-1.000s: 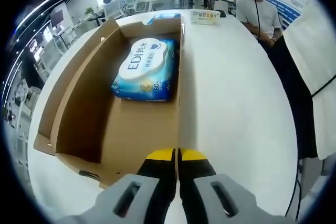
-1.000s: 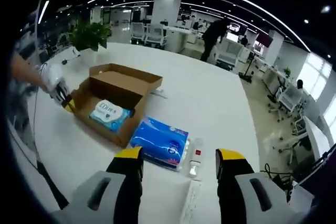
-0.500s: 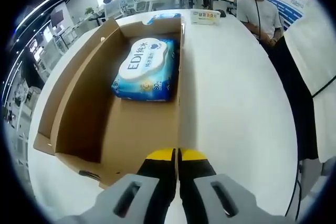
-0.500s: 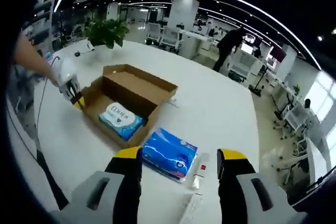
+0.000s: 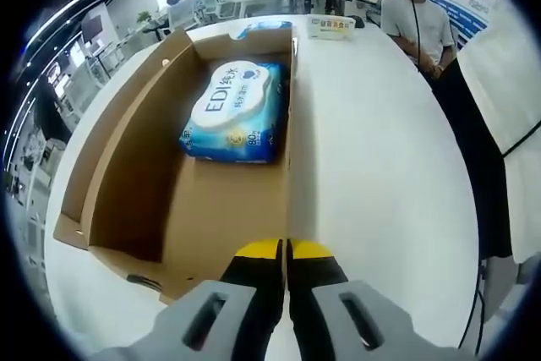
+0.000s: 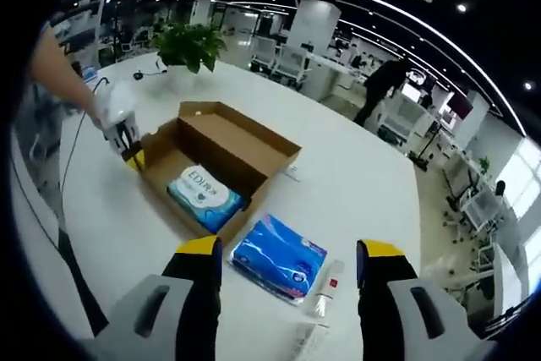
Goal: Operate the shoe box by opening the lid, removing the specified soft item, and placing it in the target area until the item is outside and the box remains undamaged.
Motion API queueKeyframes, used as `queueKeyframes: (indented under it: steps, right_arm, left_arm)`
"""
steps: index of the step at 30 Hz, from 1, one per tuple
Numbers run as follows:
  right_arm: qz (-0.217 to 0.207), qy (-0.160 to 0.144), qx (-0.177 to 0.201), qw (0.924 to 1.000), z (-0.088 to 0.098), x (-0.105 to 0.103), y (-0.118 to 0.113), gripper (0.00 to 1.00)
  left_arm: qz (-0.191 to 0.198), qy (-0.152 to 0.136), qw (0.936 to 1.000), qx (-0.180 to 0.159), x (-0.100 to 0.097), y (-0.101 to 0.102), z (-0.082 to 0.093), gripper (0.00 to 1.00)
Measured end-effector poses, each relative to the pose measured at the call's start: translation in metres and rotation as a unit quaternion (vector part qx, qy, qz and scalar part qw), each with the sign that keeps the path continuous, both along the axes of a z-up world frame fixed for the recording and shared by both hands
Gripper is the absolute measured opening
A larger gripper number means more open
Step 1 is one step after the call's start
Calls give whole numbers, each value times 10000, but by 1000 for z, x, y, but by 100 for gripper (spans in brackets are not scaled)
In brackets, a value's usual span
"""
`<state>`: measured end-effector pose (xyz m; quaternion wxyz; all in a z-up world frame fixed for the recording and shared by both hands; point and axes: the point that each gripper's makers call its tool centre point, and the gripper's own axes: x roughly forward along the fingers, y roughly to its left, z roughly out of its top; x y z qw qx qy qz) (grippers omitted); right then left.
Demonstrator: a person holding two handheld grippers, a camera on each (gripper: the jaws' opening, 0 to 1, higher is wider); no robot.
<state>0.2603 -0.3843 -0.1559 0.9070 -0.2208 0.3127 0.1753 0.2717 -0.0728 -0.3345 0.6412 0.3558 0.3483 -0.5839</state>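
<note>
Right gripper view gives us the whole layout: the open shoe box (image 6: 221,162) sits on the white table (image 6: 355,183), lid folded back, with the pack of wet wipes (image 6: 205,197) lying inside at the box end nearest us. Our right gripper (image 6: 292,261) hangs above the table with its jaws wide apart and nothing between them. The pack lies ahead and to the left of those jaws, beyond a blue tissue pack (image 6: 279,257) and a small bottle (image 6: 324,287) that rest on the table just outside the box wall.

At the far corner of the box we see our left gripper (image 6: 133,155), jaws pressed together on the cardboard edge. Left gripper view confirms it: the left gripper (image 5: 285,249) is closed on the rim of the shoe box (image 5: 127,175), steadying it. From there the wet wipes (image 5: 234,112) lie at the opposite end of the box floor, long axis running straight away from the jaws along the box's length.

We judge the right gripper to be the free one for the pick: it needs to travel forward and left over the tissue pack, then descend into the box, closing across the pack's short width. The near box wall stands between jaws and pack, so we should come down from above and not sweep in sideways.
</note>
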Motion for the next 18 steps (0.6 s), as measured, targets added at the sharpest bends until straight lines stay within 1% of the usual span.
queueKeyframes:
  steps: [3,5,7,11,16,18]
  right_arm:
    - [54,47,12,10000,0,1,5,63]
    - [92,64,209,9997,2,3,13,62]
    - [94,121,387,9991,2,6,19,62]
    - [194,122,311,9993,2,11,26,62]
    - [316,118,330,9989,4,19,37,60]
    - [333,137,330,9988,2,20,39,59]
  left_arm:
    - [0,-2,10000,-1,0,0,0,0]
    - [2,-5,10000,-2,0,0,0,0]
    - [0,-6,10000,-2,0,0,0,0]
    - [0,-7,10000,-4,-1,0,1,0]
    - [11,-2,10000,-2,-1,0,1,0]
    - [14,0,10000,-1,-1,0,1,0]
